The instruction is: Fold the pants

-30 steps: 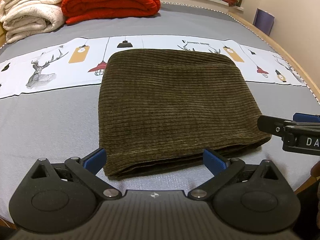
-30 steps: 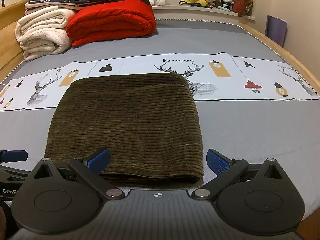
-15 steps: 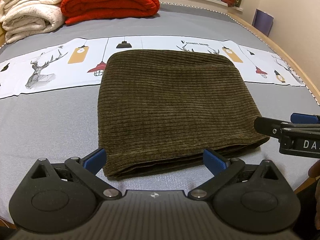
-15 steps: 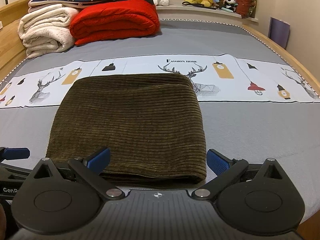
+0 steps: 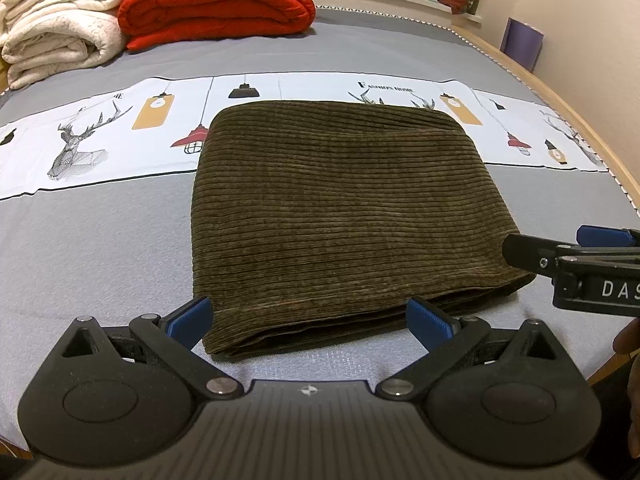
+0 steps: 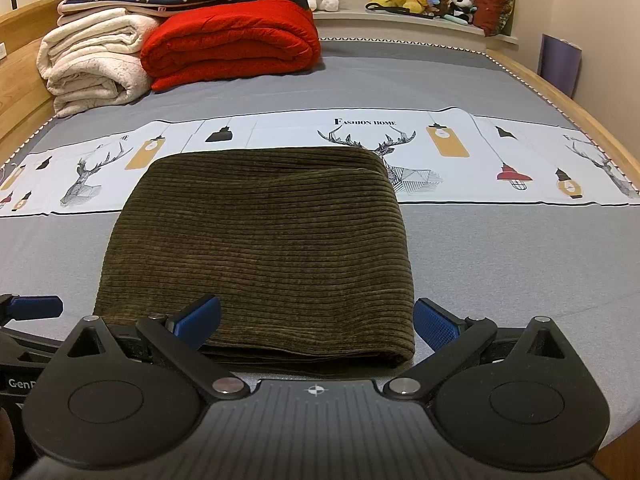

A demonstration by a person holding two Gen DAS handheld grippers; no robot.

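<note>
On the bed [image 6: 500, 264], just short of the folded pants [image 5: 340, 216]: keep left gripper [image 5: 310, 318] and right gripper [image 6: 316, 320] jaws wide, lift straight away, leave layered near edge undisturbed.

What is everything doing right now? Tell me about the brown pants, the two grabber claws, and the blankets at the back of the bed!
Olive-brown corduroy pants: folded into a flat rectangle, lying on the bed.
Left gripper: open, holding nothing, at the pants' near edge.
Right gripper: open, holding nothing, at the pants' near edge.
Red quilted blanket: folded thick.
Cream fleece blanket: folded, beside the red one.
Grey bed cover with printed deer strip: spread flat.
</note>
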